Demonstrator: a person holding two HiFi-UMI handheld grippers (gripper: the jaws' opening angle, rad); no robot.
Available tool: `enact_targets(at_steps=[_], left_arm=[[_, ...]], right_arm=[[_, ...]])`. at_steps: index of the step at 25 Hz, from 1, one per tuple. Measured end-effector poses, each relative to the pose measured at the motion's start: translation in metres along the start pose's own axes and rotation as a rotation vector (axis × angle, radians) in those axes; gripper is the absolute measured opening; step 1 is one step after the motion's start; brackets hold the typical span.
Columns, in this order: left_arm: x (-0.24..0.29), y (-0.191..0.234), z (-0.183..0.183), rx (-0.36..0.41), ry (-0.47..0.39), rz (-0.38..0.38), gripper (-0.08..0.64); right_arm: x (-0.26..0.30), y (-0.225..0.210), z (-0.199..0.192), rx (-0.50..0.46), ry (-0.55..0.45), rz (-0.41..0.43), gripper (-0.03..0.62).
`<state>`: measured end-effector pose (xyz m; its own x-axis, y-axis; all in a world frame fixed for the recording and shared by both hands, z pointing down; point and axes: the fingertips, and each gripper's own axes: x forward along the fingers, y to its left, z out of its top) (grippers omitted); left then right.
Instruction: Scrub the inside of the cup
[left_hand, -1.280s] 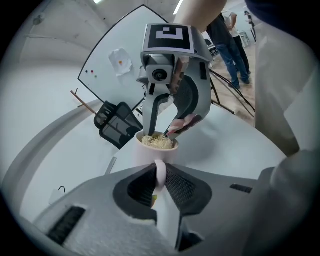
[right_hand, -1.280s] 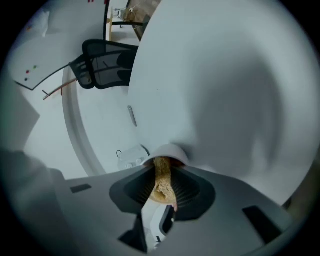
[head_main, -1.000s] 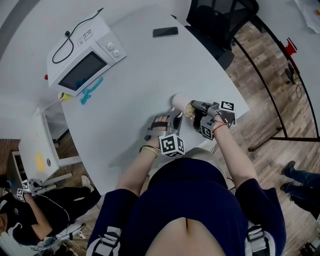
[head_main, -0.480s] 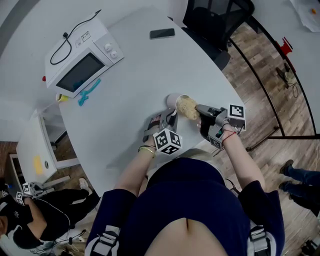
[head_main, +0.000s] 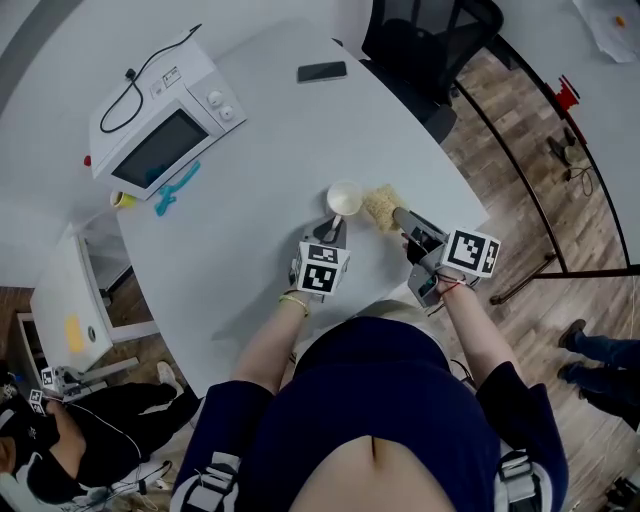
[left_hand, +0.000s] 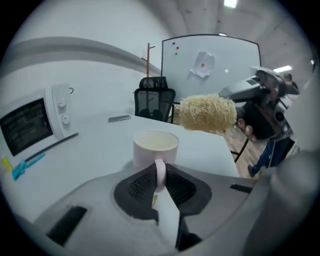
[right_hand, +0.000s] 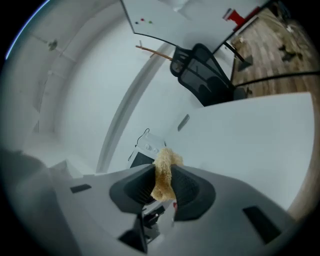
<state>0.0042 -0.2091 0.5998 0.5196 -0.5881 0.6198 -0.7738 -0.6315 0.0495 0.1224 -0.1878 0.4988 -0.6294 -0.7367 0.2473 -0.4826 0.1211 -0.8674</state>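
Two grips are seen nearest the person. The left gripper (left_hand: 160, 175) is closed narrowly on the loop handle of the pale pink ceramic cup (left_hand: 155, 147), which is held upright with its mouth up over the white table (head_main: 250, 170), presumably so that the inside is presented to the scrubber. Just right of the cup, the tan fibrous loofah scrubber (head_main: 380, 207) is pinched between the jaws of the right gripper (right_hand: 162, 182) and held outside the rim, so scrubbing is judged paused. Beyond the cup, a white microwave oven (head_main: 160, 112), a dark flat phone (head_main: 322, 71) and a black office chair (head_main: 430, 40) are seen well apart from it.
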Motion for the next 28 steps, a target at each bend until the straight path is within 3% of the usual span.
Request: enact_targets(at_steps=[4,9,13,16,18,23,28], left_arm=[[-0.009,0.009,0.006,-0.247,-0.032,-0.04,0.054],[-0.025,0.007,0.026,-0.563,-0.131,-0.143,0.054],[-0.034,0.0,0.045,-0.724,-0.195,-0.223,0.054],[-0.04,-0.005,0.055,-0.821,-0.216,-0.287,0.054],[-0.045,-0.008,0.061,-0.879,-0.235,-0.329,0.054],[-0.054,-0.014,0.077,-0.998,-0.293,-0.43,0.054],[-0.062,-0.018,0.086,-0.963,-0.306,-0.454,0.054]], right_arm=[[0.002,0.008,0.01,-0.302,-0.096,-0.066,0.109],[0.01,0.045,0.0,-0.841,-0.171,-0.108,0.109],[0.008,0.071,-0.007,-1.17,-0.272,-0.132,0.109],[0.009,0.084,-0.025,-1.424,-0.243,-0.132,0.109],[0.01,0.084,-0.035,-1.474,-0.241,-0.124,0.109],[0.012,0.081,-0.031,-1.461,-0.273,-0.117,0.109],[0.009,0.084,-0.018,-1.369,-0.3,-0.08,0.109]])
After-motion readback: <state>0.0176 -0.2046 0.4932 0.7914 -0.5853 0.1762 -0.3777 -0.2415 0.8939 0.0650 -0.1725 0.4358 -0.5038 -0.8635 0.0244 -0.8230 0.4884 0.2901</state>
